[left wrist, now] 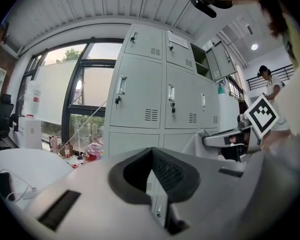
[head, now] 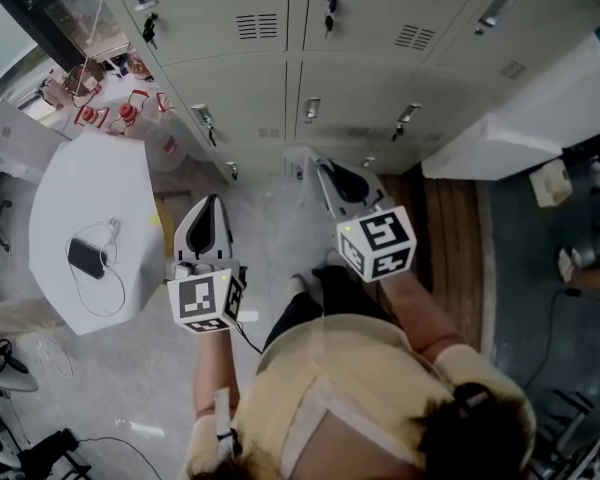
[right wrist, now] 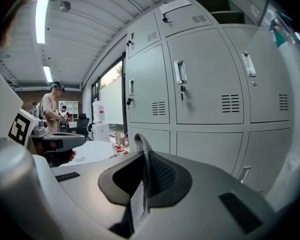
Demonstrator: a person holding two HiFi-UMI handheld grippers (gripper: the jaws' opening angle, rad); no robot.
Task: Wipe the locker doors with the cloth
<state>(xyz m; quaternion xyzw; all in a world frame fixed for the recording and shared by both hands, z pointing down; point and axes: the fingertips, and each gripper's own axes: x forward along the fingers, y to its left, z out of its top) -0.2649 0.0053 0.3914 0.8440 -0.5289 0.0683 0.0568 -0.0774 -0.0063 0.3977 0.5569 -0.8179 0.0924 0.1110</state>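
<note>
We held the cloth (right wrist: pixel 141 156) pinched between the closed jaws of the right gripper (head: pixel 325 170). A grey fold stood up just past the tips, so that it would meet the locker doors (right wrist: pixel 205 84) first. The doors stood ahead of both pairs of jaws, not yet touched. The left gripper (head: pixel 210 208) was empty and its tips seemed together, as far as we could see. We judged it was held aside because the wiping needs only the cloth hand.
</note>
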